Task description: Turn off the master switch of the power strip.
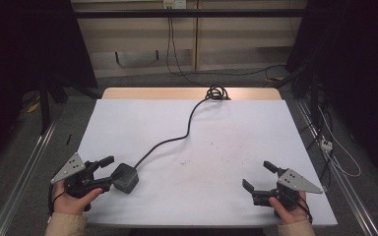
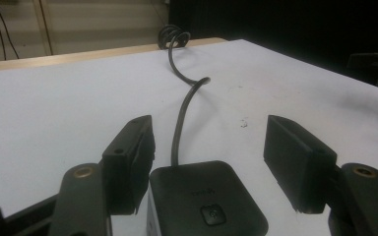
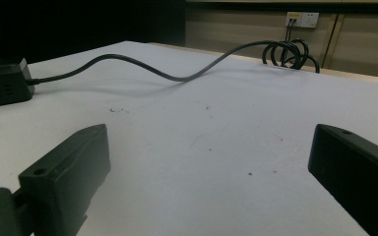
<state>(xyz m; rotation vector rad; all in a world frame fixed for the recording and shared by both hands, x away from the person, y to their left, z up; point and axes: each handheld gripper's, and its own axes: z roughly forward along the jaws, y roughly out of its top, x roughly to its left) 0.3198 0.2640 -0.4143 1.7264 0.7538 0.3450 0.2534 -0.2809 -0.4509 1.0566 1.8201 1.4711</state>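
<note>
while the left gripper (image 1: 109,171) gapes around the power block (image 1: 125,177) (near the table's (image 1: 236,123) front left corner), the right gripper (image 1: 259,175) stands apart.

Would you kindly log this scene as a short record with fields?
surface: white table
object: black power cube near the left front, button on top
cord: cable runs from the cube to a coil at the far edge
left gripper: open, jaws either side of the cube, one close against it
right gripper: open, holding nothing, over the right front
hands: left hand, right hand
</note>
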